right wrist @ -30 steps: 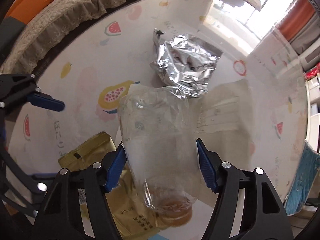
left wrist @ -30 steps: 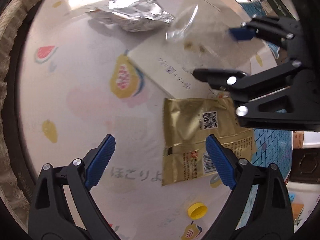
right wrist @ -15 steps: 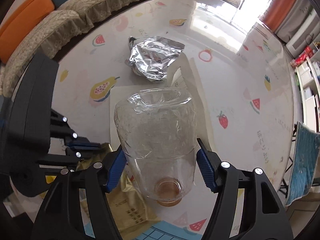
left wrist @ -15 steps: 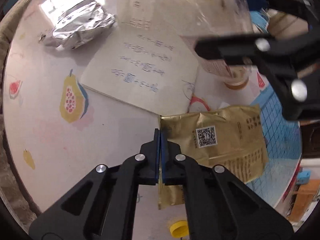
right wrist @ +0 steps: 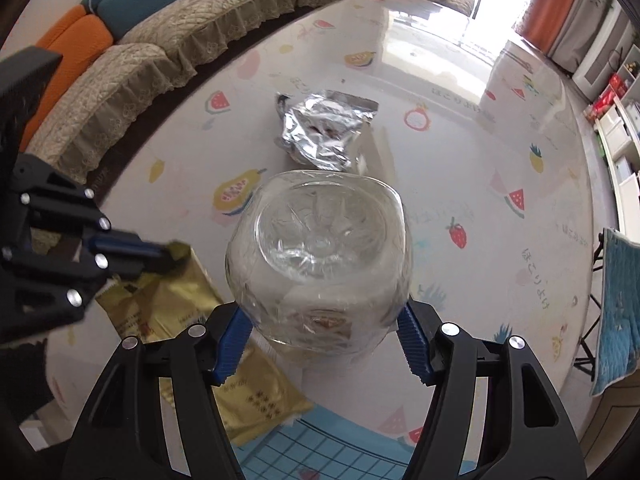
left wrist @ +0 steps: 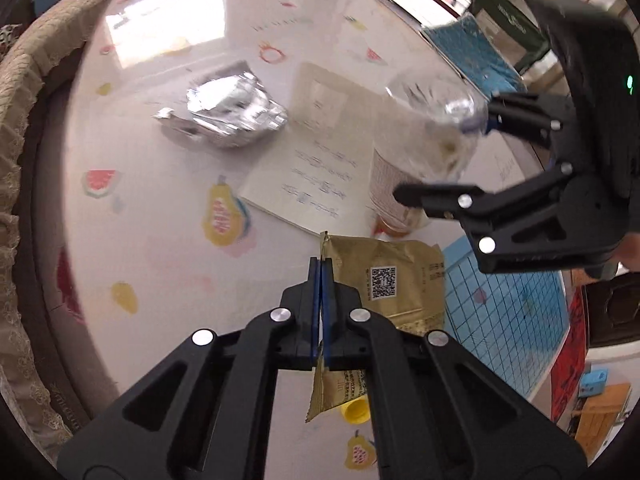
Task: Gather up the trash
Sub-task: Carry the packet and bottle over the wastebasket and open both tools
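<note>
Left tool: your left tool (left wrist: 320, 276) has its blue pads pressed together on the edge of the gold wrapper (left wrist: 394, 280), which hangs bent, part above the pads and part below them.
Gold wrapper: its QR-code side faces the left wrist camera; in the right wrist view it shows at lower left (right wrist: 168, 300), with the pinching tool (right wrist: 160, 254) at its top corner.
Right tool: your right tool (right wrist: 324, 340) is clamped on the clear plastic bottle (right wrist: 320, 264), one blue pad on each side (base toward that camera, a little amber liquid at the far end).
Bottle, seen from the left: it (left wrist: 424, 152) is tilted above the counter (left wrist: 160, 216), with the right tool (left wrist: 444, 156) around it.
Foil bag: the crumpled silver bag (left wrist: 228, 120) lies on the counter, touching the paper sheet (left wrist: 316, 168) beside it.
Yellow cap: it (left wrist: 356, 410) lies on the counter below the wrapper's hanging corner.
Blue grid mat: it (left wrist: 508, 312) lies at the counter's right edge, near the wrapper.
Sofa: the lace-covered sofa (right wrist: 160, 60) runs along the counter's far side.
</note>
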`<state>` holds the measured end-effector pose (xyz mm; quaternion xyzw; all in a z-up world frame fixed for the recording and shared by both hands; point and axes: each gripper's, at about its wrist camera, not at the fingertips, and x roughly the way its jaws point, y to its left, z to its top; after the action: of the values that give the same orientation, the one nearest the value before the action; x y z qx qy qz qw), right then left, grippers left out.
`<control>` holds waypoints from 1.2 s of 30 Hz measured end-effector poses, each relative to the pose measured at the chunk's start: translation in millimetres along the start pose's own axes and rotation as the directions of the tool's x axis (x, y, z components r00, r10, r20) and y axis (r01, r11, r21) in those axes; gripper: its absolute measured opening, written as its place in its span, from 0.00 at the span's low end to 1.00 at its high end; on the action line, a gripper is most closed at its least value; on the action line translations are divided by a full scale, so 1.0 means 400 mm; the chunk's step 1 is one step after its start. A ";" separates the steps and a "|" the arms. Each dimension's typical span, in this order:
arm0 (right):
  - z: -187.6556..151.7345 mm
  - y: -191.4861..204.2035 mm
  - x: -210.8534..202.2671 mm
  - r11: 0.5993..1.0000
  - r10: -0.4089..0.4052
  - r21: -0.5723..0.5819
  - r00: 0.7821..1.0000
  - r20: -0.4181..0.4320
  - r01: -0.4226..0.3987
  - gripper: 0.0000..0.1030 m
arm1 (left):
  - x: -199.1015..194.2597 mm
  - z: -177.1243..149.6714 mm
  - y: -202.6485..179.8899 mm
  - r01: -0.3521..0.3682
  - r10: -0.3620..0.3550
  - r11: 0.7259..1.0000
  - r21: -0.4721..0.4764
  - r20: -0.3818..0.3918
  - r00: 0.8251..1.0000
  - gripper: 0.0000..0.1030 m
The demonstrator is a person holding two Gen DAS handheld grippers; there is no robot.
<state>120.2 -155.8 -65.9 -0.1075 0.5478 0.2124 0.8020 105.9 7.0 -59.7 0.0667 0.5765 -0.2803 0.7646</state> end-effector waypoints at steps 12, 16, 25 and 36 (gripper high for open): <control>0.236 0.217 0.020 0.997 0.058 -0.047 0.997 0.051 -0.056 0.63 | -0.203 -0.065 0.315 -0.044 0.060 0.990 -0.136 0.113 0.992 0.00; 0.344 0.311 0.069 0.995 0.089 -0.045 0.994 0.062 -0.087 0.63 | -0.263 -0.077 0.470 -0.067 0.093 0.979 -0.191 0.135 0.986 0.00; 0.590 0.515 0.216 0.985 0.172 -0.014 0.982 0.076 -0.172 0.63 | -0.295 -0.063 0.798 -0.142 0.183 0.954 -0.263 0.138 0.973 0.01; 0.703 0.603 0.454 0.977 0.186 0.110 0.983 -0.012 -0.183 0.63 | -0.050 -0.064 1.046 -0.162 0.183 0.957 -0.242 0.068 0.981 0.04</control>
<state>300.2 212.3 -113.5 -0.0146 0.5749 0.2545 0.7775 292.4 373.9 -142.2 0.0129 0.5628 -0.1450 0.8137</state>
